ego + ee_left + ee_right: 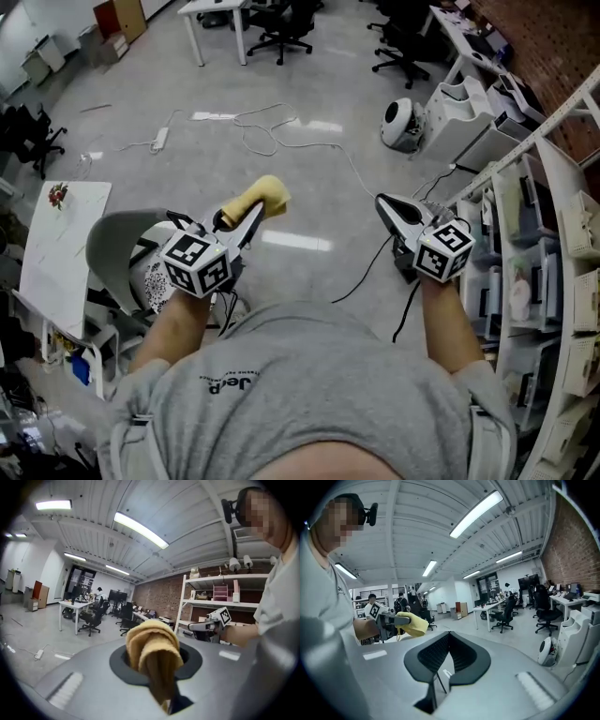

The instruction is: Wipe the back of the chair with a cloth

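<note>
Carrying stage, by the look of it; no wiping yet. Gripping a bunched yellow cloth (pixel 264 195) tight between the fingers of the left gripper (pixel 251 214), raised in the air and touching nothing else. Holding the right gripper (pixel 389 206) level alongside, fingers pressed together on nothing. Standing over the grey chair (pixel 117 246), down on the floor at lower left, just beside the long right edge of the white bench (pixel 66 234) and well apart from the cloth. Next, probably: bring the left gripper down and leftward, lay the cloth against the curved back of the chair, then sweep across. Possibly steady the chair with the right.
</note>
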A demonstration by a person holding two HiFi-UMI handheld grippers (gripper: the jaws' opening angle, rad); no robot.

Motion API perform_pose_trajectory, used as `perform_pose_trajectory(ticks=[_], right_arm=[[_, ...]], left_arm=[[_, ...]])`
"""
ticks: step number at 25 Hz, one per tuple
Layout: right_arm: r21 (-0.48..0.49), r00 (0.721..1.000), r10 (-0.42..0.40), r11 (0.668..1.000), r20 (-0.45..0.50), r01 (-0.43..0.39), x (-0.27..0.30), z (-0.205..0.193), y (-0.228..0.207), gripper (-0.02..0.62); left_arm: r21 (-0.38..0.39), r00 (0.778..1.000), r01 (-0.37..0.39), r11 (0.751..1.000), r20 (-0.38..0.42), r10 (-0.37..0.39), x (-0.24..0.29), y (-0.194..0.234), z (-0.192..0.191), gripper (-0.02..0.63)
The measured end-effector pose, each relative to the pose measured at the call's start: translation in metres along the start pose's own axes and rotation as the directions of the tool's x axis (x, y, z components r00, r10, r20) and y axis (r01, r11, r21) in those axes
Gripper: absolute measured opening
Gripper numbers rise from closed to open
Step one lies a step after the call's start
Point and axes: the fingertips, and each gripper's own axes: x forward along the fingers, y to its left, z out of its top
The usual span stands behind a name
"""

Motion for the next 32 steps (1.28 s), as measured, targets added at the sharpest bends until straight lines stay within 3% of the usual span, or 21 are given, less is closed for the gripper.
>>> perform_pose_trajectory(ticks=[9,16,32], right_arm=[[-0.012,0.993,-0.087,0.996,0.077,0.089,0.032,0.022,0.068,0.003],[0.038,0.984,-0.146,0.989,0.103,0.143,0.06,0.022,0.11,0.003],[-0.034,0.996,-0.06,0.998,0.06,0.062,0.02,0.017,0.095,0.003]], left_arm=[[0.054,0.992,0.127,0.99,0.013,-0.128,-0.05,0.049,0.034,0.12],[0.051,0.979,0.204,0.978,0.008,-0.204,-0.094,0.083,0.031,0.118],[0.032,0.986,0.155,0.987,0.06,-0.156,-0.089,0.018,0.027,0.12]])
